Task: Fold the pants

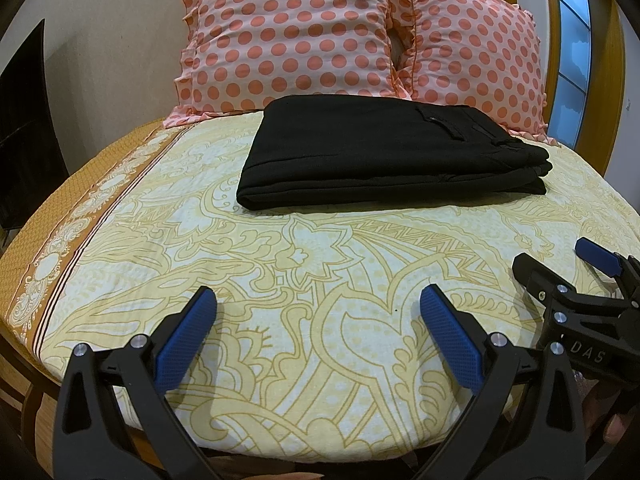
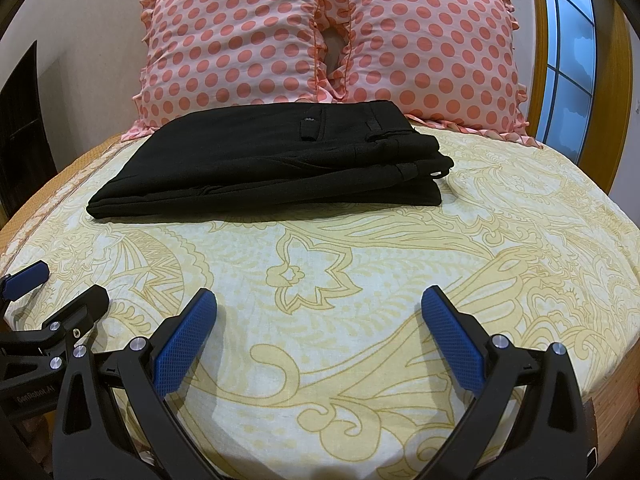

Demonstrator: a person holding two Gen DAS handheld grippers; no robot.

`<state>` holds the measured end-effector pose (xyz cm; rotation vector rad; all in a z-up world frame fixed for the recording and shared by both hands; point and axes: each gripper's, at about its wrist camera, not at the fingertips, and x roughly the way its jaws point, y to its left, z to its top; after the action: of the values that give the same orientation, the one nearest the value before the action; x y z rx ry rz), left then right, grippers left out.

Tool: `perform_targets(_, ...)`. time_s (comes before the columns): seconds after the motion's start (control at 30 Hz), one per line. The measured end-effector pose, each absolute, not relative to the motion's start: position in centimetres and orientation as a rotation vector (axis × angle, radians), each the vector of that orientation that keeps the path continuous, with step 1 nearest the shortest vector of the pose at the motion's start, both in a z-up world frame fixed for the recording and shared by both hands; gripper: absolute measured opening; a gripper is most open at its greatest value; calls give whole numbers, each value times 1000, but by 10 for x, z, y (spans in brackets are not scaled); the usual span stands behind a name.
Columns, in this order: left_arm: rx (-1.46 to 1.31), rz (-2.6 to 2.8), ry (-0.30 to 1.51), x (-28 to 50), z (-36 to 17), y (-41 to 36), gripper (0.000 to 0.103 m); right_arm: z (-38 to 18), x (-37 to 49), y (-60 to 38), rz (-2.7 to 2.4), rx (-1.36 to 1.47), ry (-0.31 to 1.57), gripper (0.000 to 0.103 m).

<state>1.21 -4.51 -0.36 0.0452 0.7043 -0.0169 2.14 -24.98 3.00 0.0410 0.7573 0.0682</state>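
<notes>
Black pants (image 1: 380,152) lie folded in a flat rectangular stack on the yellow patterned bedsheet (image 1: 320,264), in front of the pillows. They also show in the right wrist view (image 2: 272,164), waistband and pocket flap on top at the right. My left gripper (image 1: 318,308) is open and empty, near the bed's front edge, well short of the pants. My right gripper (image 2: 318,308) is open and empty beside it, also short of the pants. Each gripper shows in the other's view: the right gripper (image 1: 560,264) at the right, the left gripper (image 2: 60,284) at the left.
Two pink polka-dot pillows (image 1: 288,36) (image 2: 424,52) lean against the headboard behind the pants. A window with a wooden frame (image 2: 568,60) is at the right. A dark piece of furniture (image 1: 24,120) stands left of the bed. Bare sheet (image 2: 320,260) lies between grippers and pants.
</notes>
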Motion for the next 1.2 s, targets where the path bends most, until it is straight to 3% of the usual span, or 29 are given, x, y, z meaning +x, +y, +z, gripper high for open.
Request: perform_targets(1.2,43,-17,722,16,-3,-43,101,30,21,-249,66,42,755,102)
